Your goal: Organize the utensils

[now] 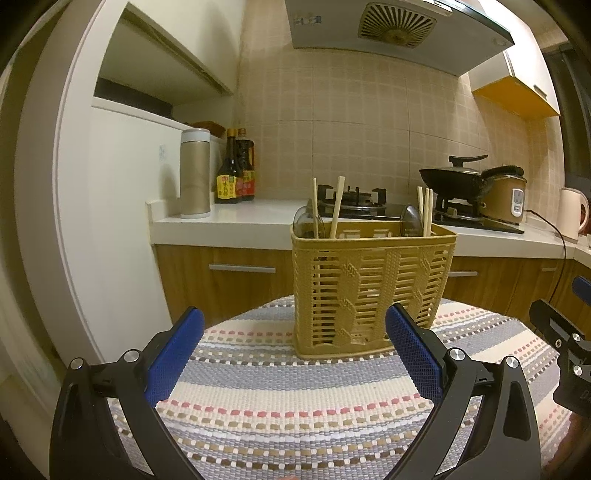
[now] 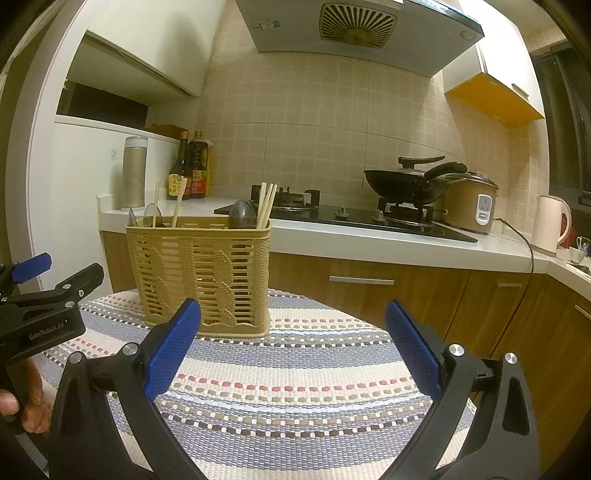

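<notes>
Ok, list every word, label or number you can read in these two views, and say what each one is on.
"GenRobot.AI": white lettering on the black body of the left tool, seen in the right wrist view.
Soy sauce bottles: yellow and red labels with characters, too blurred to read.
Range hood: small sticker, too small to read.
Rice cooker: white control panel, nothing legible.
Right tool: no text visible.

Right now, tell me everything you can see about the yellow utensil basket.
The utensil basket is tan woven-look plastic, rectangular, with slatted openwork sides and a wavy base. It stands upright on the striped cloth. Chopsticks and spoons stand inside at both ends. Neither gripper touches it.
</notes>
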The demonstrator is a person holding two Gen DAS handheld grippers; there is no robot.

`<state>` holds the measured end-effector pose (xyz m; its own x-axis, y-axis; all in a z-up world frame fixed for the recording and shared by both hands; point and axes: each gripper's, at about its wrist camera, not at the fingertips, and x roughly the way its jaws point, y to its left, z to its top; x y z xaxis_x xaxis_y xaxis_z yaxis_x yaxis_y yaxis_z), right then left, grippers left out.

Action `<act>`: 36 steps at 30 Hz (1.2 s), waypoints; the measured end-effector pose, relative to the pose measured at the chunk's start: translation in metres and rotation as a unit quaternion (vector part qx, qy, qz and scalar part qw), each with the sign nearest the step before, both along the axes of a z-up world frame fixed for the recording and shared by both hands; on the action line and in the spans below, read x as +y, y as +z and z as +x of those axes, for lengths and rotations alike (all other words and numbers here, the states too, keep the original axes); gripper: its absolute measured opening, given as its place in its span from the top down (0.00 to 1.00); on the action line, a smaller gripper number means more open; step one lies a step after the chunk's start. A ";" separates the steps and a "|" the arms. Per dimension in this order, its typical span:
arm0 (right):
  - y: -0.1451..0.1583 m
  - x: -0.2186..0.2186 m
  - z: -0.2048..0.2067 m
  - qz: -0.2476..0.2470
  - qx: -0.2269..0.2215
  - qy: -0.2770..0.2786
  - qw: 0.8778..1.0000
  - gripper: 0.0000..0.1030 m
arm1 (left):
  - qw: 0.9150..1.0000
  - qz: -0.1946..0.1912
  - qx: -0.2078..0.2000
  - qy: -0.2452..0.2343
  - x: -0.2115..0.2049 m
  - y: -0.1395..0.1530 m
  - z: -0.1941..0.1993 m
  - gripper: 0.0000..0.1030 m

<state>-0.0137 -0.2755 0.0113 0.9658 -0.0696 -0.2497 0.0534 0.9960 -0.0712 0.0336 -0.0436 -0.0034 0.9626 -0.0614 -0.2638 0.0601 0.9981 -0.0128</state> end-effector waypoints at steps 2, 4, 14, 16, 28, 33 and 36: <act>0.000 0.000 0.001 -0.001 0.001 0.000 1.000 0.08 | 1.000 0.000 0.002 -0.002 0.000 0.000 0.000 0.07; 0.000 0.001 0.001 -0.002 0.002 -0.001 1.000 0.08 | 1.000 0.001 0.002 -0.003 -0.001 0.000 0.000 0.07; -0.001 0.002 0.002 -0.002 0.005 0.000 1.000 0.08 | 1.000 0.008 0.002 -0.010 -0.005 -0.001 -0.001 0.07; -0.002 0.002 0.003 0.000 0.006 0.000 1.000 0.08 | 1.000 0.004 0.006 -0.013 -0.005 -0.001 0.000 0.07; -0.002 0.002 0.003 0.001 0.008 -0.001 1.000 0.08 | 1.000 -0.001 0.010 -0.014 -0.003 -0.001 0.001 0.07; -0.002 0.002 0.003 0.001 0.008 -0.001 1.000 0.08 | 1.000 0.002 0.010 -0.015 -0.005 -0.001 0.002 0.07; -0.002 0.001 0.003 0.001 0.008 -0.001 1.000 0.08 | 1.000 0.004 0.010 -0.015 -0.005 -0.001 0.001 0.07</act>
